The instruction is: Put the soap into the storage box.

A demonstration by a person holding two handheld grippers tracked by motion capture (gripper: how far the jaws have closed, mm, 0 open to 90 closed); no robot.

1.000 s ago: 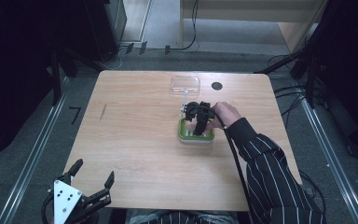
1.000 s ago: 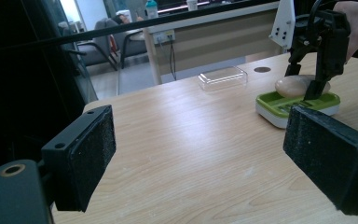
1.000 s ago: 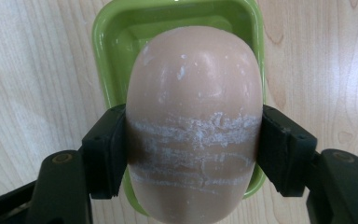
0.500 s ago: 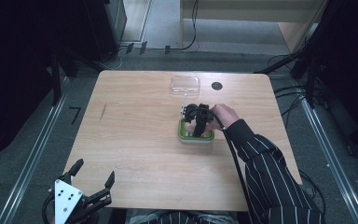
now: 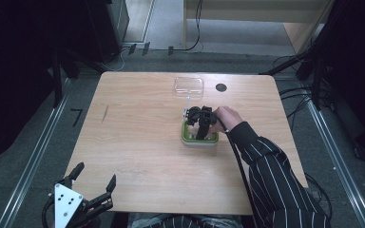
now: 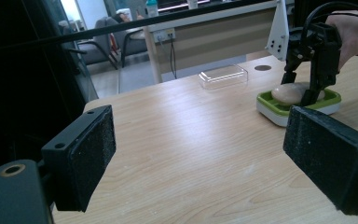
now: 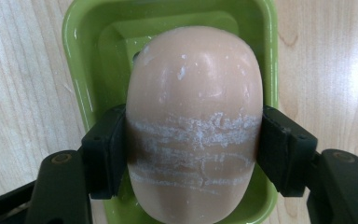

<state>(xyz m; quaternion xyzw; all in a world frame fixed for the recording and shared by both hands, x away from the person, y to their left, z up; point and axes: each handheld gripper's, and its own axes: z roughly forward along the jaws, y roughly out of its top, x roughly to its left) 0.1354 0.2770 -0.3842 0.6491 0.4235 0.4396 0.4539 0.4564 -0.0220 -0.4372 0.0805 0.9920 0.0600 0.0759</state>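
Right tongs (image 7: pixel 193 154) clamp soap (image 7: pixel 195 121) | soap in green dish (image 7: pixel 81 65)

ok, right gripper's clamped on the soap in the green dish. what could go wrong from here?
1. The soap is rounded and scuffed white where the right gripper pinches its sides; it could slip out during a lift.
2. The green dish fits closely around it, so the dish may tip or drag along.
3. The clear lid lies just beyond the dish and could get knocked.
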